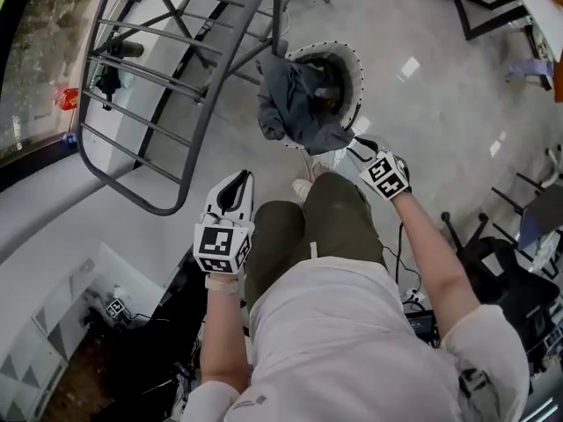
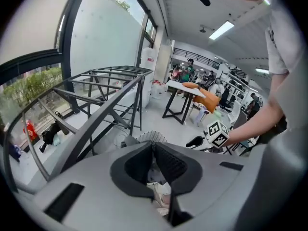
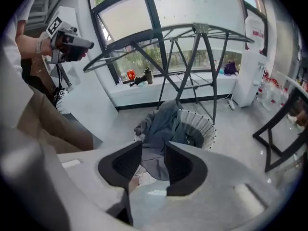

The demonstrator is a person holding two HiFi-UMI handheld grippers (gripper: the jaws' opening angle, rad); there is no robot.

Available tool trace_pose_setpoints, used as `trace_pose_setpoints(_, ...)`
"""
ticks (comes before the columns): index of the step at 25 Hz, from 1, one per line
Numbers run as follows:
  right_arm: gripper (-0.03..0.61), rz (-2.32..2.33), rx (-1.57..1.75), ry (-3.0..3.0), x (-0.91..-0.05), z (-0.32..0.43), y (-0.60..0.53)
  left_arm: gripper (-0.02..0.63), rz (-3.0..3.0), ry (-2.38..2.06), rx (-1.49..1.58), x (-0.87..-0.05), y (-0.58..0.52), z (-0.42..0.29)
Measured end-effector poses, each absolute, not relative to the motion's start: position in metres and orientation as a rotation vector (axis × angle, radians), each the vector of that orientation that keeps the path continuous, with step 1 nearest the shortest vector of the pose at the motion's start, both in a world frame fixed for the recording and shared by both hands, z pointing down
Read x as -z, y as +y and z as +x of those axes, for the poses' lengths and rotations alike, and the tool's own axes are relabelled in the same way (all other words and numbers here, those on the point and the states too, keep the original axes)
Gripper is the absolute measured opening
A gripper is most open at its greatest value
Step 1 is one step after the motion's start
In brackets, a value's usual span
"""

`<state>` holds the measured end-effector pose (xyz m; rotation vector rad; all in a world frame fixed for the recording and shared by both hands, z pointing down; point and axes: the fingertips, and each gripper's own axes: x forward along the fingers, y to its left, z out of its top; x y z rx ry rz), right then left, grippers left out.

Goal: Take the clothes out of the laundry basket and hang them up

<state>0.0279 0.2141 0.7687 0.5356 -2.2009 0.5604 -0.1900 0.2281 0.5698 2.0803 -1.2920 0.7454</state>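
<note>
A pile of dark grey clothes (image 1: 299, 104) spills over the near rim of the round white laundry basket (image 1: 354, 60) on the floor, under the end of the grey metal drying rack (image 1: 149, 77). My right gripper (image 1: 359, 150) hovers at the pile's near edge. In the right gripper view its jaws (image 3: 153, 153) stand apart, with grey cloth (image 3: 166, 124) showing in the gap and neither pad pressing on it. My left gripper (image 1: 236, 185) is held up beside the person's knee, away from the basket. Its jaws (image 2: 154, 150) are shut with nothing in them.
The rack's bars (image 2: 106, 88) stretch left toward a big window with a sill (image 3: 144, 81) holding small items. The person's olive-trousered legs (image 1: 325, 227) stand close to the basket. A black chair (image 1: 515, 271) is at right, black table legs (image 1: 475, 7) at the far right.
</note>
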Motion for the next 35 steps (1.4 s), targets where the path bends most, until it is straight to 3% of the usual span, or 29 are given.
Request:
trace_pose_setpoints(6,0.262,0.343,-0.589,-2.040,-0.883,0.008,0.227,0.008,2.020,-1.174,-0.884,-0.620,0.221,-0.185)
trace_pose_setpoints(12,0.312,0.256,-0.533,-1.868,-0.977,0.011,0.237,0.008,2.002,-1.084,-0.912,-0.656,0.222,-0.191)
trace_pose_setpoints(20,0.318,0.295,-0.192,-1.814,-1.002,0.000,0.229,0.008,2.010,-0.982,-0.911,-0.670,0.236,-0.205)
trace_pose_setpoints(35,0.318,0.098,-0.165,-1.623,-1.043,-0.006,0.258,0.008,2.018,-0.911,-0.904,-0.679,0.259,-0.231)
